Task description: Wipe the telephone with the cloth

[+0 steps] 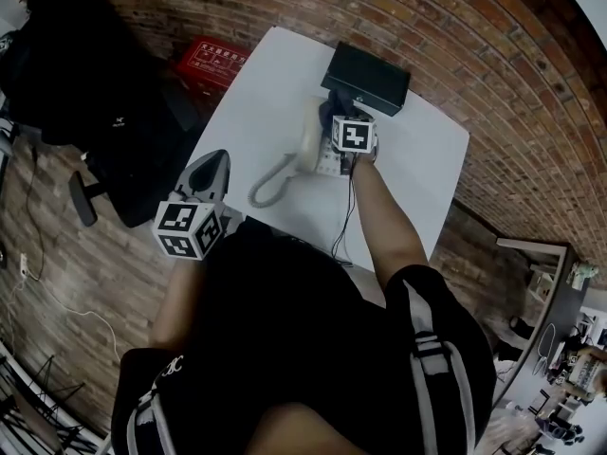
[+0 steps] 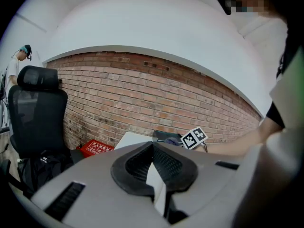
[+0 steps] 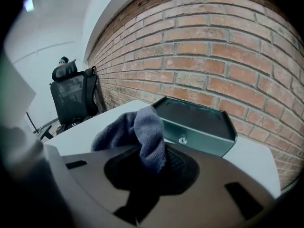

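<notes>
A pale telephone (image 1: 311,142) with a coiled cord (image 1: 270,189) lies on the white table (image 1: 256,112). My right gripper (image 1: 340,119) hovers over the phone's far end, shut on a blue-grey cloth (image 3: 142,132) that bunches up out of its jaws (image 3: 152,167). The phone is hidden under the gripper in the right gripper view. My left gripper (image 1: 216,159) is held off the table's near left edge, apart from the phone; its jaws (image 2: 154,167) stand shut with nothing in them.
A dark green metal box (image 1: 365,76) sits just beyond the phone by the brick wall (image 3: 228,56). Left of the table are a red crate (image 1: 211,60) on the floor and a black office chair (image 1: 85,74). A thin cable (image 1: 343,226) runs off the table's near edge.
</notes>
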Available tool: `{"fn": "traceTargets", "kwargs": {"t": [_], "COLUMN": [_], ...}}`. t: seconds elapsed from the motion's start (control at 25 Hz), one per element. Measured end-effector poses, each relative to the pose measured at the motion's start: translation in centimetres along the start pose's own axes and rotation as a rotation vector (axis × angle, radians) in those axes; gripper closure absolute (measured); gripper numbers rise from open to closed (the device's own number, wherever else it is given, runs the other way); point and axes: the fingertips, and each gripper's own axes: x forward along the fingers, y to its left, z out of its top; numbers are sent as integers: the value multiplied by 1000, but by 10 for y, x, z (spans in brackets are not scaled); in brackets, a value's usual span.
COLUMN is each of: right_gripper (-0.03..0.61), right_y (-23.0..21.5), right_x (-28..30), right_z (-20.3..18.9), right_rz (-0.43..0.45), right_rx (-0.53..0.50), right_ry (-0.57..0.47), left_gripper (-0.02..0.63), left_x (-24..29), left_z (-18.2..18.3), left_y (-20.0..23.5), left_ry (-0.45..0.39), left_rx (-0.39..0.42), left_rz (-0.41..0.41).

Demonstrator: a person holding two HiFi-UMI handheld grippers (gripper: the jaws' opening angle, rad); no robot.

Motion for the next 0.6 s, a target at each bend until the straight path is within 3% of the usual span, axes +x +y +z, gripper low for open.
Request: {"fn": "traceTargets", "kwargs": {"t": [0.36,0.6], "right_gripper": [532,532], "right_y": [-47,-54], "right_x": [-13,-20], "right_z": [-15,-25], "right_rz": [-79,-71], "right_rx": [63,114], "right_ry": [-4,-14], "left_gripper": [618,617], "left_x": [4,7], "left_z": [-4,-6], "left_y": [4,0], "left_ry": [10,21], "left_rx": [-20,-13], "left_rz": [-14,-26]}}
